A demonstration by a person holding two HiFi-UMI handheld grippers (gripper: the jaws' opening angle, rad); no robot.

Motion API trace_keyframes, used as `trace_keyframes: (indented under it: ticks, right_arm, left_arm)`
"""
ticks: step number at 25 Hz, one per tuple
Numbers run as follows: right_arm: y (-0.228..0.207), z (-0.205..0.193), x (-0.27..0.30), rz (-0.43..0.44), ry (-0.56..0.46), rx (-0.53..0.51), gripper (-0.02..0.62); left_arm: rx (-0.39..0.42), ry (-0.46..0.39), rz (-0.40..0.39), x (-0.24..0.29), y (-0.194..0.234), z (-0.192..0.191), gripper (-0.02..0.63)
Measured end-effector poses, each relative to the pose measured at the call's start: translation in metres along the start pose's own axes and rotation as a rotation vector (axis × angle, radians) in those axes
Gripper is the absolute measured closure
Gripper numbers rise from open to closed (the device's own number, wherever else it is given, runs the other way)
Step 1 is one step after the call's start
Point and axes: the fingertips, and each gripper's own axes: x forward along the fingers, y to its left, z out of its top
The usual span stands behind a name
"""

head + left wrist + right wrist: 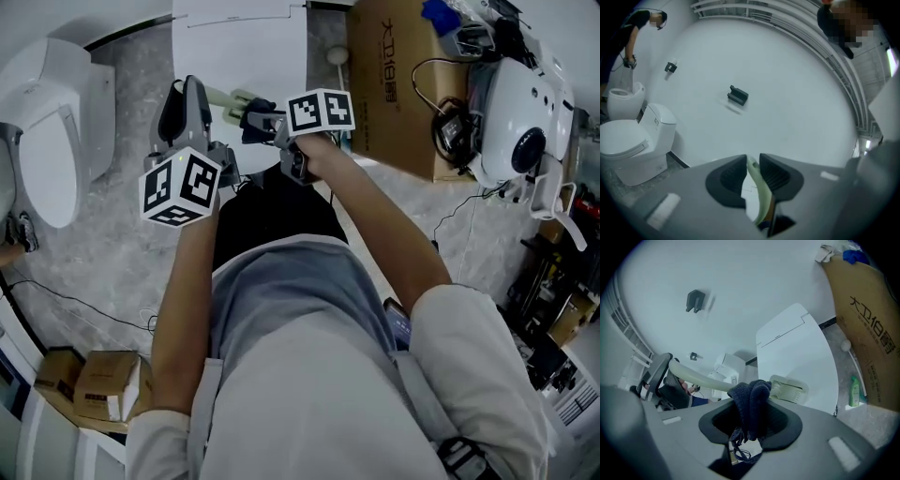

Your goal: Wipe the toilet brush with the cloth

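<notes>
- The left gripper (751,161) has its fingers drawn narrow, pinching the end of the pale green handle of the toilet brush (701,377).
- The brush is held off the floor in front of the person, lying nearly level. Its handle runs from the left gripper rightward to the brush head (790,389).
- The right gripper (752,416) is clamped on the dark blue cloth (751,406). The cloth is bunched over the handle just beside the head.
- A white toilet (56,122) stands at far left.
- A cardboard box (394,94) stands at far right.
</notes>
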Motion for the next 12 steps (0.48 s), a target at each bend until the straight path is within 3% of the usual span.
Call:
trace_keyframes:
  ticks: [12]
  right_arm:
    - [0.026, 0.003, -0.017, 0.031, 0.018, 0.018, 0.482]
  left_arm:
    - [-0.005, 0.023, -0.02, 0.0, -0.001, -0.003, 0.606]
